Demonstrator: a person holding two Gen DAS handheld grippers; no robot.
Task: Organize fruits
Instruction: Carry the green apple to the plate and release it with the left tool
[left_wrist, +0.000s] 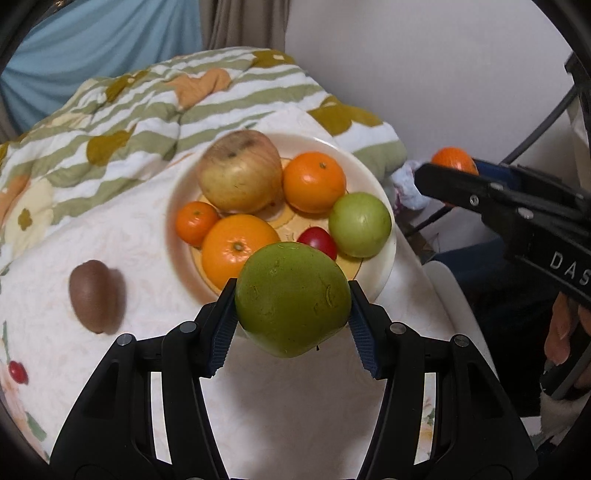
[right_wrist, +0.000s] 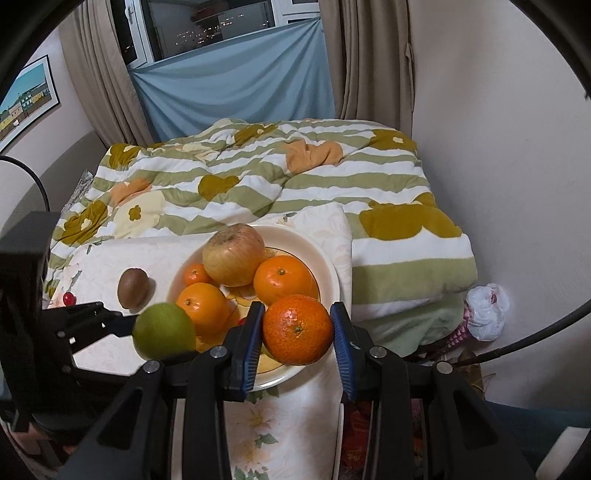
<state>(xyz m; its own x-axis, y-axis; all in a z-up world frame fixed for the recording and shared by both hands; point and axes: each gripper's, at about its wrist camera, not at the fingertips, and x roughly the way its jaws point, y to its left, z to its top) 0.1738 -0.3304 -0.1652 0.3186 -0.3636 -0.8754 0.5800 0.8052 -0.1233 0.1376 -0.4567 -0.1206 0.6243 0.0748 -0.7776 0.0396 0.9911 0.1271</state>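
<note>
Above the near rim of the cream plate (left_wrist: 384, 236), the left gripper (left_wrist: 291, 310) has its jaws clamped on either side of a green fruit (left_wrist: 291, 302), held over the plate's front edge, presumably so it can be set down among the rest. Off to the right, the right gripper (right_wrist: 297, 332) has its jaws closed on a mandarin (right_wrist: 297, 328), likewise carried toward the plate. Already lying on the plate are a large apple (left_wrist: 240, 170), three oranges, a pale green fruit (left_wrist: 360, 225) and a small red one (left_wrist: 317, 240) (possibly a cherry tomato), so little free space remains and a careless drop could set something rolling. A kiwi (left_wrist: 94, 295) lies apart on the tabletop (left_wrist: 295, 424), left of the plate, and looks not yet gathered. A pale floral cloth covers the tabletop, a striped green quilt (right_wrist: 258, 184) is heaped behind it, and beyond that hang beige curtains and a blue sheet (right_wrist: 229, 92) under a dark window.
</note>
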